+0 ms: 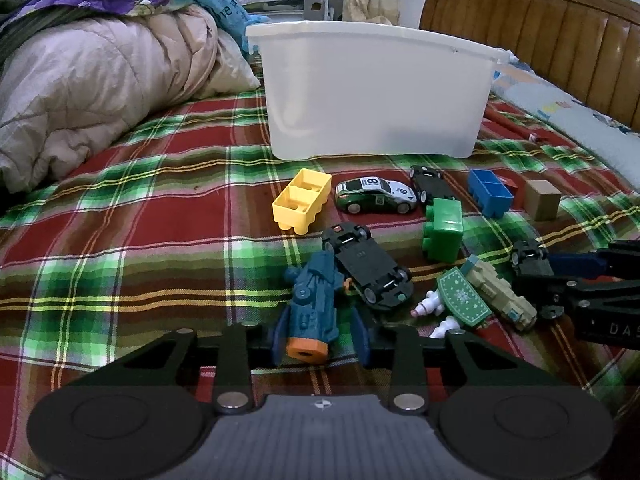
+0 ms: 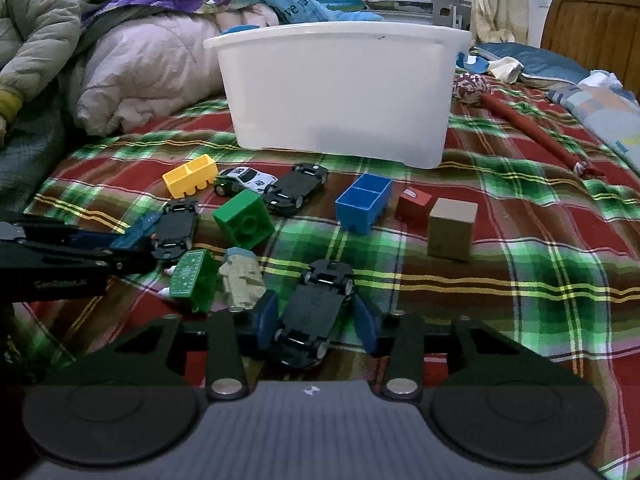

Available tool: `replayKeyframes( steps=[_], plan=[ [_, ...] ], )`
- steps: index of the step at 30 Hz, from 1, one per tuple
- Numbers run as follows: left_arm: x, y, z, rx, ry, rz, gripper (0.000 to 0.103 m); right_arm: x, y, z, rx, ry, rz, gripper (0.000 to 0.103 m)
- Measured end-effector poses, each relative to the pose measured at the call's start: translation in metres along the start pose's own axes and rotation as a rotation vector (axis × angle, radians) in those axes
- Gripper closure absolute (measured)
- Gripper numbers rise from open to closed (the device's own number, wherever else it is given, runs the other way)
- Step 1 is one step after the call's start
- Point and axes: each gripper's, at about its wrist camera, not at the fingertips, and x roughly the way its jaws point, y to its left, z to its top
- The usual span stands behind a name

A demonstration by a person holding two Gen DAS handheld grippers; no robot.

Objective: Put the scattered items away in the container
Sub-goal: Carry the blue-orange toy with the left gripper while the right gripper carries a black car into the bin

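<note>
A white translucent plastic container (image 1: 376, 92) stands at the far side of a red-and-green plaid bedspread (image 1: 120, 208); its frosted walls show only faint shadows, so its contents cannot be made out from these low angles. Toys lie scattered on the cloth in front of it. Nearest, the left gripper (image 1: 322, 340) has its blue pads against the sides of a teal toy blaster with an orange nozzle (image 1: 314, 308), which it appears to grasp. To the right, the right gripper (image 2: 316, 318) flanks an overturned black toy car (image 2: 314, 316), chassis and wheels up; its left pad meets the car, while whether the right pad presses on it is hard to judge. Between grippers and container lie a hollow yellow building block (image 1: 302, 200), a green studded block (image 1: 443, 230), a hollow blue block (image 1: 490, 192), a plain brown cube (image 1: 542, 201), a small red block (image 2: 414, 208), a silver-and-green race car numbered 8 (image 1: 374, 196), two more upturned black cars (image 1: 368, 266) (image 1: 429, 184), a green patterned piece (image 1: 462, 298) and a tan blocky toy (image 1: 500, 292). A quilted pink duvet (image 1: 92, 84) is bunched at the far left, a wooden headboard (image 1: 540, 28) at the far right.
</note>
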Motion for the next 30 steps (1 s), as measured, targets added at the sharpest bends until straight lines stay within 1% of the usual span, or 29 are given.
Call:
replayKeyframes(
  steps=[5, 7, 21, 23, 25, 30],
  plan=[
    [0.0, 0.002, 0.001, -0.012, -0.001, -0.014, 0.072, -0.001, -0.001, 0.0, 0.013, 0.0, 0.019, 0.064],
    [-0.001, 0.003, 0.001, -0.012, -0.002, -0.019, 0.074, -0.002, 0.0, 0.001, 0.011, -0.003, 0.03, 0.07],
    [-0.01, 0.005, 0.006, -0.021, -0.03, -0.018, 0.074, -0.012, 0.001, 0.004, -0.007, -0.047, 0.029, 0.07],
    [-0.015, 0.006, 0.008, -0.025, -0.041, -0.014, 0.074, -0.016, 0.0, 0.005, -0.009, -0.066, 0.021, 0.07],
    [-0.021, 0.008, 0.013, -0.028, -0.06, -0.012, 0.074, -0.025, 0.001, 0.01, -0.029, -0.103, 0.006, 0.07],
    [-0.034, 0.016, 0.038, -0.053, -0.109, -0.02, 0.074, -0.042, -0.001, 0.035, -0.04, -0.17, 0.0, 0.07]
  ],
)
